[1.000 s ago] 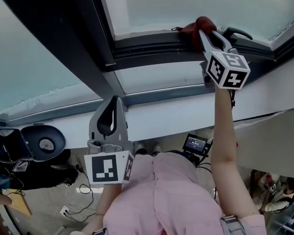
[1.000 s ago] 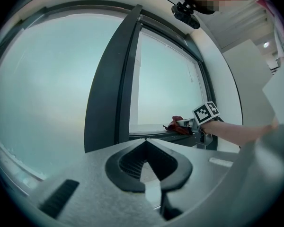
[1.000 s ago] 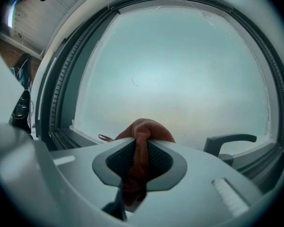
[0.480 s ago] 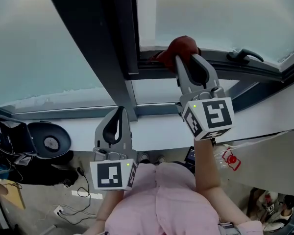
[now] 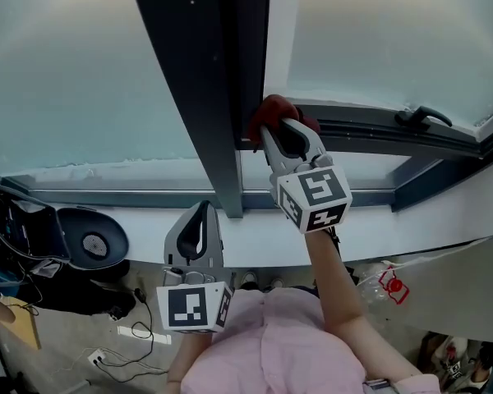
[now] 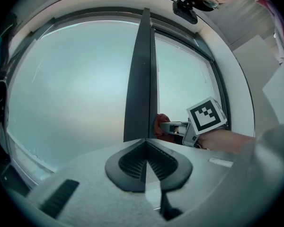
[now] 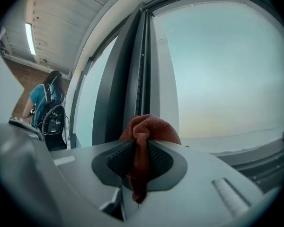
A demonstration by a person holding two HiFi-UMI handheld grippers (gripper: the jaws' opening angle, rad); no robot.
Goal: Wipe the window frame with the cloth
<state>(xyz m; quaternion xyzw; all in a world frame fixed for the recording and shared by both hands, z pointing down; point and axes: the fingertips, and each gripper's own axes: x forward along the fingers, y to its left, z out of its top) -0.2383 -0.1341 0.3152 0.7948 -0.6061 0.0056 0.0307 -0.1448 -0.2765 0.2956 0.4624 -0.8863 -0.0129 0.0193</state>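
Centre of the head view: right gripper (image 5: 283,131) raised to the window frame (image 5: 209,97), jaws clamped tight on a red cloth (image 5: 273,109), the bunched wad pressed at the junction of dark upright and horizontal rail, a loose tail of fabric hanging down between the jaws. Lower centre: left gripper (image 5: 200,210) held low and idle, well apart from the frame, jaws closed together on nothing. Right of centre along the rail: black window handle (image 5: 423,118), clear of both grippers.

Wiping apparently in hand, with much of the frame seemingly yet to cover. Probably best done with a grip firm enough to stop the wad slipping out, with cloth and not jaw tips against the metal, and with slow strokes along the upright and into the corner groove. Worth turning the cloth to a clean face between passes, and steering clear of the handle and the glass.

Containers, both at the bottom of the head view: lower right, what looks like a clear plastic bottle (image 5: 376,284) with a red tag, contents not readable; lower left, a dark round tub-like thing (image 5: 89,240) with a pale disc inside, kind uncertain
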